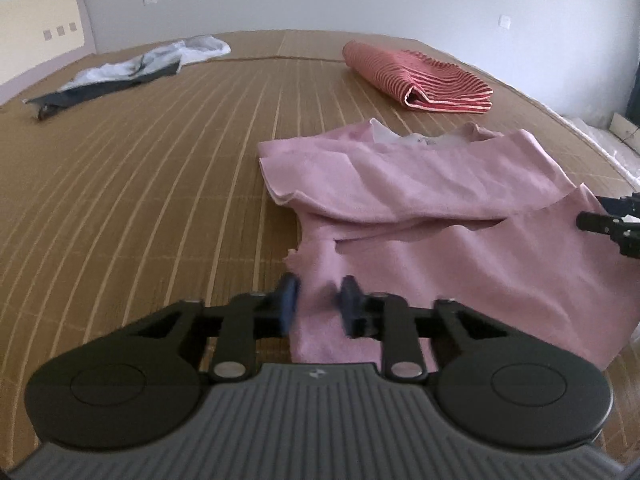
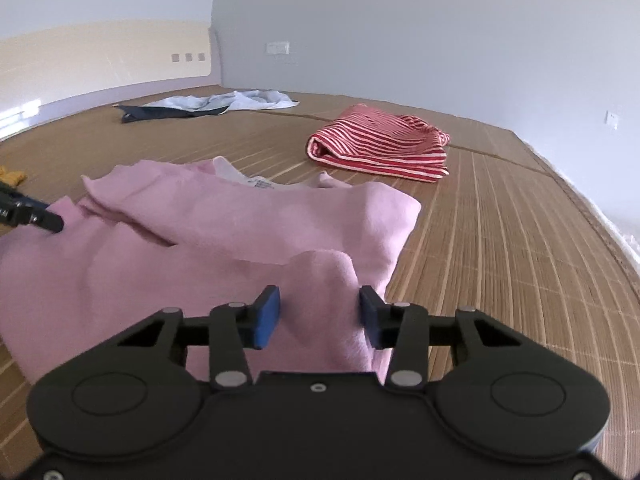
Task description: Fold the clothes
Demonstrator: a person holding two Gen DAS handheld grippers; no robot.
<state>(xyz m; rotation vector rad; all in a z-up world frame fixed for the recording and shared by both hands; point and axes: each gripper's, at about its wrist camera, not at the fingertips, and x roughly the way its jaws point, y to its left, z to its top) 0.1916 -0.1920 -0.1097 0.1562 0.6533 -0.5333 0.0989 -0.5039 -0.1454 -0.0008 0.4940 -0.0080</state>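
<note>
While mat [image 1: 160, 200] bears three garments, two grippers flank pink one [image 1: 400, 184].

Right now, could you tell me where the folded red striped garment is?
The red striped garment lies folded on the bamboo mat, beyond the pink shirt, toward the far wall.

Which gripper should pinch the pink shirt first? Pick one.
Left. The left gripper has narrower jaws with the pink shirt bunched between them; the right gripper gapes wider around its fold.
</note>
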